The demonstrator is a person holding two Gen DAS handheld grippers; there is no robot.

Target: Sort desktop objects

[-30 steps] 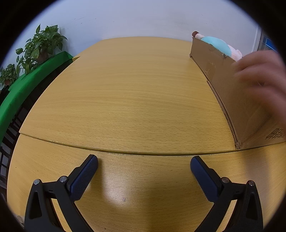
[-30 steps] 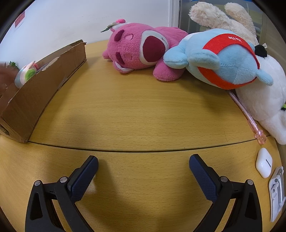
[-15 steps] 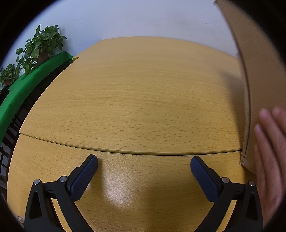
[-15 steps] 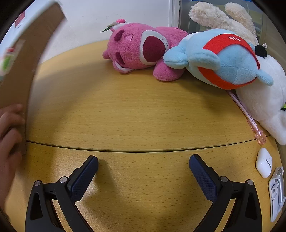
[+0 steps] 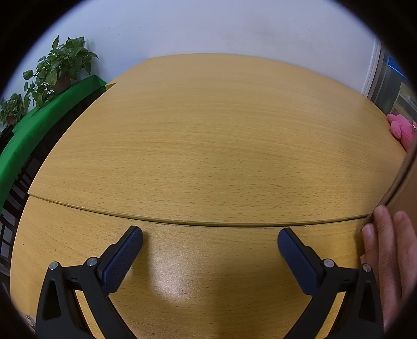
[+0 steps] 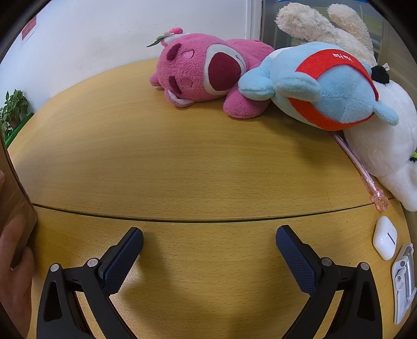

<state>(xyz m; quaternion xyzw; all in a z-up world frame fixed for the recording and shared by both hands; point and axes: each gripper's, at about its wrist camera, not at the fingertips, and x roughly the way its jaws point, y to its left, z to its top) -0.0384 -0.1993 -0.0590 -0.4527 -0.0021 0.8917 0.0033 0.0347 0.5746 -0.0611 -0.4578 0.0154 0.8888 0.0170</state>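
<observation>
Sitting at the setup stage of this sort, nothing picked yet. Both tongs rest low over the wooden desk (image 5: 208, 146), aimed forward. My left gripper (image 5: 210, 242) is spread wide with nothing between the pads, and my right gripper (image 6: 209, 241) is the same, released and empty.

A bare hand (image 5: 385, 255) is on a cardboard box (image 5: 406, 187) at about 3 o'clock in the left view; in the right view that box shows at 9 o'clock. I can only see a slice of it, so I can't tell how it sits or what's in it.

The stuff to sort is all on the right side. In the right wrist view the pink plush bear (image 6: 208, 70) lies at 12 o'clock, the blue plush with the red band (image 6: 323, 86) leans against it at 1 o'clock, and the white plush (image 6: 385, 146) is at 2 to 3 o'clock, touching the blue one, with cream rabbit ears (image 6: 312, 23) behind. A pink pen (image 6: 359, 172) pokes out from under the plushes, with the white earbud case (image 6: 385, 237) near its tip at 4 o'clock and a silver clip-like thing (image 6: 404, 281) just below it.

My guess for the next move: once the box is settled, reach the right gripper forward to a plush, probably the pink bear since it's most exposed. Soft toys squash, so I'd grab a thick part. The left side of the desk is bare apart from the potted plants (image 5: 60, 67) off at 10 o'clock.
</observation>
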